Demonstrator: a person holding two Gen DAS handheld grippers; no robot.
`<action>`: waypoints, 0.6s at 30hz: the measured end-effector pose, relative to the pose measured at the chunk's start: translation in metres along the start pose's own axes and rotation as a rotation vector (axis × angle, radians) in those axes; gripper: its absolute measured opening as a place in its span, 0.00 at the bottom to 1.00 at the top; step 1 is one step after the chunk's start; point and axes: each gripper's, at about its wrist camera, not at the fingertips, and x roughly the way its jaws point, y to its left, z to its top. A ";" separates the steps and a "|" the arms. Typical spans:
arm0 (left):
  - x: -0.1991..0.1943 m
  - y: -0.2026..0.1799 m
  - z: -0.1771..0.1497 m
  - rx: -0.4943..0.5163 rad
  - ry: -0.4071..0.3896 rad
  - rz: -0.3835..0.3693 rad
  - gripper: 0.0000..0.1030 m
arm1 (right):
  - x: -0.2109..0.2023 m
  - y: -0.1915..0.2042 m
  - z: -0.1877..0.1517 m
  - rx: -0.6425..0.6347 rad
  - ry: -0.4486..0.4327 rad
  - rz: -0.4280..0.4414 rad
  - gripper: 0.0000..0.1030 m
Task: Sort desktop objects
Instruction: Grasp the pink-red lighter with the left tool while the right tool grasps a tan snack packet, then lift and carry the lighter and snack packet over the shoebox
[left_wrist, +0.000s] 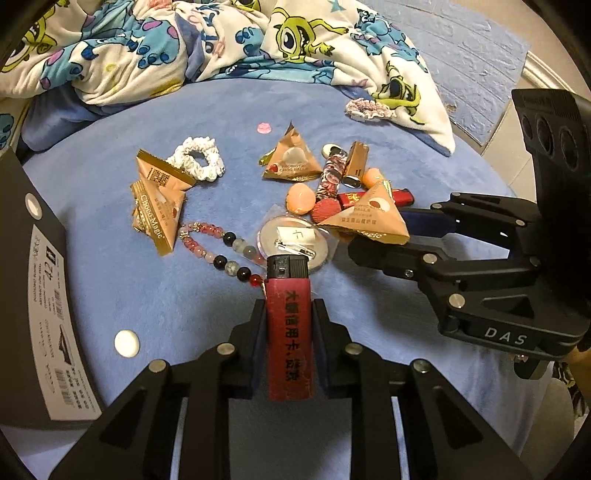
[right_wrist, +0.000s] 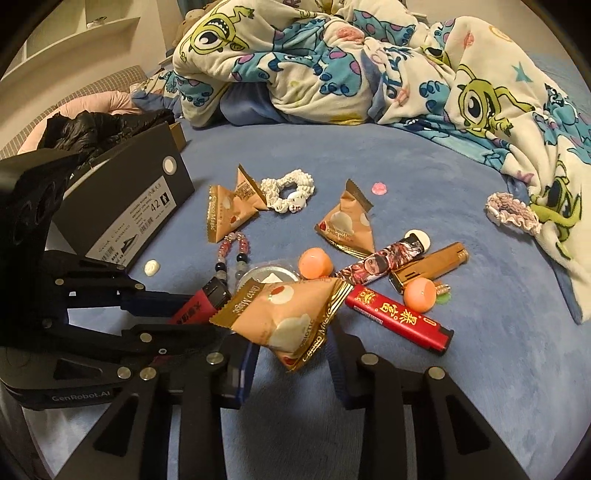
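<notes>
My left gripper (left_wrist: 289, 314) is shut on a dark red lighter (left_wrist: 289, 332) with black characters, held above the blue blanket. My right gripper (right_wrist: 291, 343) is shut on a tan triangular Choco Magic snack pack (right_wrist: 284, 317), also seen in the left wrist view (left_wrist: 373, 218). On the blanket lie more snack packs (left_wrist: 159, 206), a bright red lighter (right_wrist: 399, 317), a patterned lighter (right_wrist: 380, 260), a gold lighter (right_wrist: 428, 271), two orange balls (right_wrist: 314, 263), a bead bracelet (left_wrist: 221, 247), a white scrunchie (left_wrist: 197, 158) and a round mirror (left_wrist: 295, 240).
A black shoebox (right_wrist: 129, 206) stands at the left, its end also in the left wrist view (left_wrist: 37, 295). A cartoon-print quilt (right_wrist: 369, 66) is bunched along the back. A lilac scrunchie (right_wrist: 511, 212) lies at the right, a white pill-like disc (left_wrist: 126, 343) near the box.
</notes>
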 end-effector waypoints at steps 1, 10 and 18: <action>-0.002 0.000 -0.001 -0.002 -0.001 0.000 0.23 | -0.002 0.001 0.000 -0.001 -0.002 0.001 0.33; -0.026 -0.004 -0.007 -0.028 -0.010 0.007 0.23 | -0.022 0.009 -0.005 -0.012 -0.003 0.012 0.33; -0.050 -0.011 -0.010 -0.034 -0.024 0.007 0.23 | -0.040 0.020 -0.012 -0.008 0.000 0.009 0.33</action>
